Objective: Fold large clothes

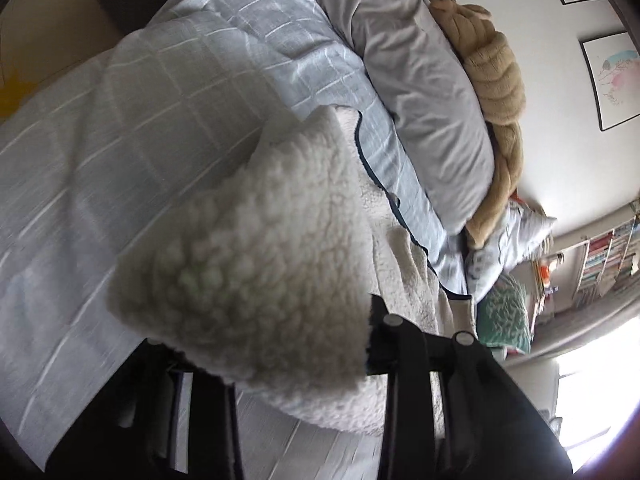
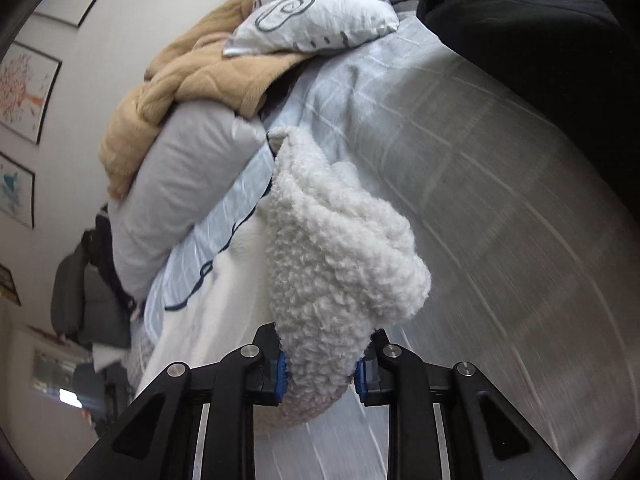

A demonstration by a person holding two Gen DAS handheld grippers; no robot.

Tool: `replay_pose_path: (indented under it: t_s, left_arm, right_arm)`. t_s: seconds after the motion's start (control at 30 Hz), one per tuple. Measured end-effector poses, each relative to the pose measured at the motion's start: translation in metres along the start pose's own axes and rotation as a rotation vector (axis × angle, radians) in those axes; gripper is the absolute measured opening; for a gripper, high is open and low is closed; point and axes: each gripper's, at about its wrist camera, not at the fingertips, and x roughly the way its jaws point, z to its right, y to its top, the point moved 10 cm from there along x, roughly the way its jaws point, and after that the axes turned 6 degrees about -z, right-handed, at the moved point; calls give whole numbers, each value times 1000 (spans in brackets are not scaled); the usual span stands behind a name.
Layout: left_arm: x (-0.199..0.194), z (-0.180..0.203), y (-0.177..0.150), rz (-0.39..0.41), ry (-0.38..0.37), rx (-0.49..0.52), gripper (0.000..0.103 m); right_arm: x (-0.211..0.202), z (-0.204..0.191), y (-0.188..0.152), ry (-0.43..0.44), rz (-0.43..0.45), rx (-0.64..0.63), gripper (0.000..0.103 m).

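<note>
one fleece garment (image 2: 336, 240), two tools, two framed pictures (image 1: 612, 80)

Fleece garment (image 2: 340, 248): nubbly, matt cloth. Bedcover (image 1: 120, 128): smooth woven cloth. Claw links: matt plastic.

left gripper (image 1: 276, 344), right gripper (image 2: 320, 372): jaws clamped, both angled downward.

bedroom: bed (image 1: 120, 140), pillows (image 1: 420, 100), bookshelf (image 1: 600, 260).
</note>
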Motion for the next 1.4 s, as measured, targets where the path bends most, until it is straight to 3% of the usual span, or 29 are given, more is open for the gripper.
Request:
replay_pose_path:
  t_s: [0.17,0.27,0.33,0.4,0.5,0.63,0.8,0.87,0.97,1.03,1.2,1.3,1.4]
  left_arm:
    - [-20,-28,-26,-74,32,-17,35]
    - [-16,-52,-43,-115,47,-38,39]
    - [-5,-72,-53,-128,50,-88,46]
    - [4,-90,-59,-130,82,-136,65]
    - [9,-99,-59,-115,48,-196,74]
    - [13,-101,-53,-97,16,-215,80]
    - [20,-99,-46,-61,-7,-212,80]
    - [20,-100,-44,-47,-9,-224,74]
    - [18,-97,-42,-6,1,-236,57]
    - [14,-90,-41,26,22,-210,50]
    - [2,-79,-37,63,11,-192,40]
    - [-8,-67,-34,88,-9,-156,39]
    - [-22,-46,-31,119,-31,-75,38]
  right_arm:
    - [-17,16,-43,-17,-119,8,25]
    - [-15,28,-65,-71,-194,-35,28]
    - [-7,44,-76,-117,-243,-37,36]
    - [5,64,-84,-161,-305,-10,46]
    - [15,86,-86,-175,-360,67,64]
    - [-11,84,-68,-244,-279,36,67]
    - [-51,60,-29,-452,26,-178,68]
    - [-50,33,-27,-418,83,-260,68]
    - [-28,-13,-41,-318,84,-377,68]
    - [-5,-46,-56,-266,70,-474,66]
    - [56,-113,-101,-188,-1,-688,36]
    - [92,-133,-114,-185,-46,-728,17]
    - [119,-142,-116,-175,-71,-730,12]
